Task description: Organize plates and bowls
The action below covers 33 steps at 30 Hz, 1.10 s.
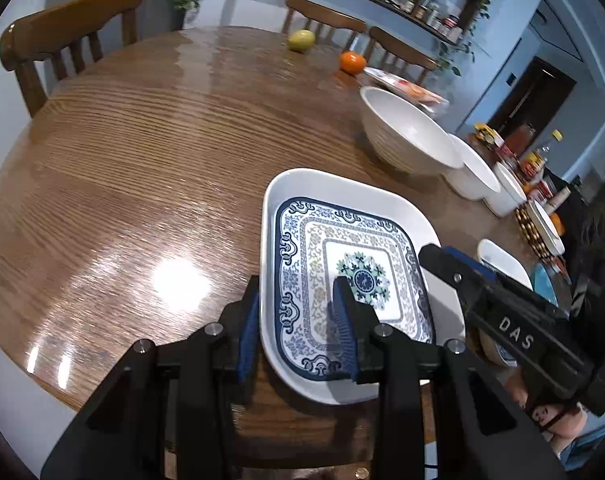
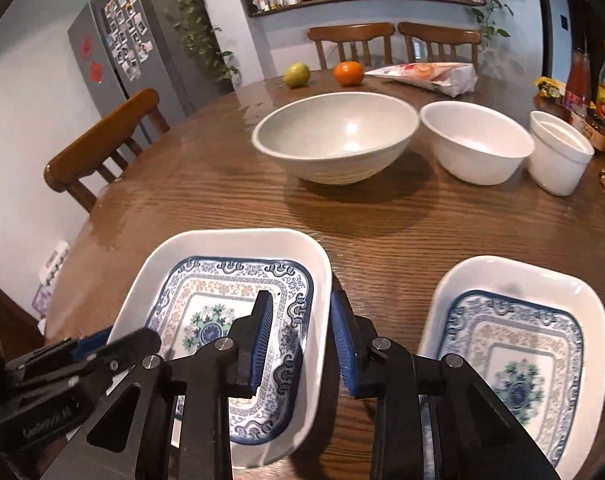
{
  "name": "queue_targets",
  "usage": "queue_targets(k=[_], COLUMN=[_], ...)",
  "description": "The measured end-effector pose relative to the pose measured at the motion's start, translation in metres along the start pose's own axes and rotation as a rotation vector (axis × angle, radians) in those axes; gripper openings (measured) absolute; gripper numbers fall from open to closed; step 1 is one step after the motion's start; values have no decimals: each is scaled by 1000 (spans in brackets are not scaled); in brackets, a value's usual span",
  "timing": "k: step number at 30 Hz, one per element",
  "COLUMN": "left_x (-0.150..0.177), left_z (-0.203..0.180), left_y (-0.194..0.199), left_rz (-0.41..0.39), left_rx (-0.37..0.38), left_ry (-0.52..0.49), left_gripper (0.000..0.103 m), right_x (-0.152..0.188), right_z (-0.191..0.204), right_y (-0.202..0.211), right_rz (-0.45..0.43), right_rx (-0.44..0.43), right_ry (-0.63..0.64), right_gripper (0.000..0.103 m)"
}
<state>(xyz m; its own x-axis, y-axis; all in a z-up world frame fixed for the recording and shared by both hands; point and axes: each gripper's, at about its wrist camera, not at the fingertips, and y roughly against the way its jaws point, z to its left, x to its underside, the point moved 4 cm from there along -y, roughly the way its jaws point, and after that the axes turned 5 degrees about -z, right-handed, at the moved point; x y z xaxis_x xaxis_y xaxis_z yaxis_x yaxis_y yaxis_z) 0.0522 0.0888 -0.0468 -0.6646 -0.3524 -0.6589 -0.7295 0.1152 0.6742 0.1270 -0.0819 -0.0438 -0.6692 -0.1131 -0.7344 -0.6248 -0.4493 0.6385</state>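
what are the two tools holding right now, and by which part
Both grip the same patterned plate: the left tool on its left rim, the right tool on its right rim.

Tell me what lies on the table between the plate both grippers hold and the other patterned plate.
Nothing visible: only bare table separates the held plate from the second plate on its right.

The room is evenly and fairly brightly lit from overhead. A white glare patch sits on the glossy round brown wooden table (image 1: pixel 142 184), left of the square white plate with blue floral pattern (image 1: pixel 344 280) in the left wrist view. The large pale ribbed bowl (image 2: pixel 334 136) casts a soft shadow. Fisheye bending curves the shelves, the corners go black, and things near the rim are slightly blurred.
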Motion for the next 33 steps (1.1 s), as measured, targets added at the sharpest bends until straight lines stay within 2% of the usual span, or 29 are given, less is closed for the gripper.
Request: queue_targets(k=[6,13,16,19,21,23,26,29,33], left_x=[-5,-7,-8,-12,-15,-19,-20,-16,-3], left_z=[9,11,10,8,3,-3,-21,-51,-92], left_y=[2,-5,-2,9,20,33,47,47,34], left_rz=[-14,5,4,-34,-81,-129,-170,-161,-115], left_rx=[-26,-51,-58,-105,-122,-104,-27,63,141], left_ry=[8,12,11,-13,-22,-19,-39,-92,-173], left_gripper=[32,32,35,46,61,72,78,81,80], right_x=[-2,-3,-3,-5,-8,-10,-10,-6,5], right_z=[14,16,15,13,8,-1,-22,-49,-83], right_y=[-8,-8,-6,7,22,41,72,96,114], right_rz=[1,-14,-22,-49,-90,-138,-219,-250,-263], right_rx=[-19,-27,-27,-41,-30,0,52,87,136], right_ry=[8,12,11,10,12,7,-30,-89,-177], right_gripper=[33,33,33,33,35,52,72,75,75])
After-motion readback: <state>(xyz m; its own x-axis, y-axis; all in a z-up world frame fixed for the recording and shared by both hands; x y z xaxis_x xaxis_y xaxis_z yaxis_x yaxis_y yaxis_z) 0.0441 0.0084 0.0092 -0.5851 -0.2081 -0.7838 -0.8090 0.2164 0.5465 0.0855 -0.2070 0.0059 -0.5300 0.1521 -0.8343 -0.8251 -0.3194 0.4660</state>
